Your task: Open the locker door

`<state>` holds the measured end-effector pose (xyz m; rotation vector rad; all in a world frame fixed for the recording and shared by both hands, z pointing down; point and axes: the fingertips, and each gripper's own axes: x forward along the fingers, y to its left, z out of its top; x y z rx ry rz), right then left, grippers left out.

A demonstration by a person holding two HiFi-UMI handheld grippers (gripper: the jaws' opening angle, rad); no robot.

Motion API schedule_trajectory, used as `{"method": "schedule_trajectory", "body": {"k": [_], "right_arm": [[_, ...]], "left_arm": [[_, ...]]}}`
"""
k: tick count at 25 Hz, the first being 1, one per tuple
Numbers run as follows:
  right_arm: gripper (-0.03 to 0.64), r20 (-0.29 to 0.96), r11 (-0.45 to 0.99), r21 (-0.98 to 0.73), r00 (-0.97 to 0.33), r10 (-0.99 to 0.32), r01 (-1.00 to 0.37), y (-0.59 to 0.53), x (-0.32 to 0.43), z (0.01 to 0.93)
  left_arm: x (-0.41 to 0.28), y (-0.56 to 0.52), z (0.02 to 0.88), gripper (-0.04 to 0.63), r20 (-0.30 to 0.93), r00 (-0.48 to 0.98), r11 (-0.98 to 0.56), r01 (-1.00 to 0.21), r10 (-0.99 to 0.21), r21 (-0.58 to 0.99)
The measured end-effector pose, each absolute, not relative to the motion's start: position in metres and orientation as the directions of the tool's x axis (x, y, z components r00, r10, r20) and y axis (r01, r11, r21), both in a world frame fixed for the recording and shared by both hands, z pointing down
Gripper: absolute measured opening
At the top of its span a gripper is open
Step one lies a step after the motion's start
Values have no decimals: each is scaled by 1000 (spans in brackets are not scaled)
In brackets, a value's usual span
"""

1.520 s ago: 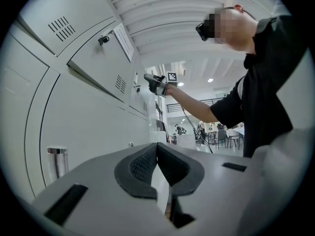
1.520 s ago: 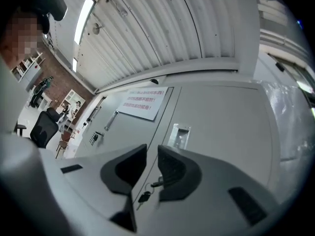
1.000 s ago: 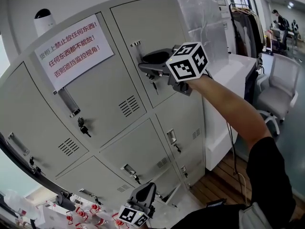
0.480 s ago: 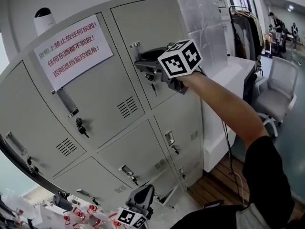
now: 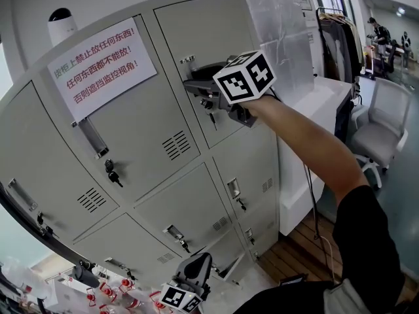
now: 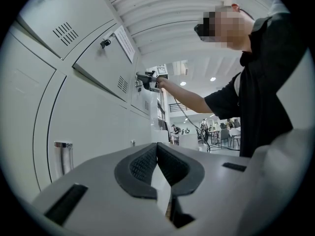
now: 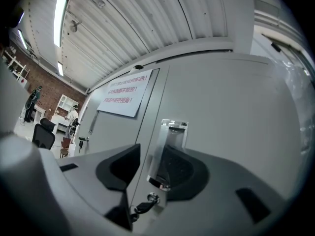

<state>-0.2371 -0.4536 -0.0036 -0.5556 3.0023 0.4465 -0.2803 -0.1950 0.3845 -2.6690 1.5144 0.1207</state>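
The grey locker door (image 5: pixel 209 38) at the upper right is closed. Its chrome handle (image 5: pixel 188 61) stands upright near its left edge, with a key (image 5: pixel 211 118) in the lock below. My right gripper (image 5: pixel 196 85) reaches up to this handle. In the right gripper view the handle (image 7: pixel 170 141) sits between the dark pads (image 7: pixel 118 166), a gap shows at the left pad, and the jaws are closing. My left gripper (image 5: pixel 201 259) hangs low in front of the bottom lockers, shut and empty (image 6: pixel 156 149).
A paper notice (image 5: pixel 101 67) with red print is taped to the upper left door. Other doors carry handles and keys (image 5: pixel 112 174). A white counter (image 5: pixel 327 103), an office chair (image 5: pixel 386 126) and a clothes rack (image 5: pixel 337 25) stand to the right. Small red-and-white items (image 5: pixel 111 296) lie bottom left.
My right gripper has moved left along the door and now has its jaws around the handle. The left gripper has stayed low.
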Motion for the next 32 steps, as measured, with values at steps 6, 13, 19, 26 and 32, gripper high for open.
{"method": "schedule_trajectory", "body": {"k": [6,13,19,26,32], "right_arm": [[155,-104,886,279,-929,-354,-369,-455,-239,-4],[129,-99,888,263,-926,-364,-377,-460,-243,-3],[98,-95,890,253,-926,-366,-378,-462,-241,-5],[83,-105,915,207,-938,-330,-345,-461,-237,-4],[81,-103,922,209,-945,-312,-327,-457,-232,-5]], "left_arm": [[-281,-192,385,15,-91,510,-510,-860,-855,-25],[-282,-190,388,15,-95,500,-501,-865,-861,-15],[-282,-190,388,15,-107,492,-493,-870,-864,-14],[-277,-188,391,15,-103,491,-493,-870,-865,-7],[-274,-188,392,15,-98,488,-490,-872,-867,-4]]}}
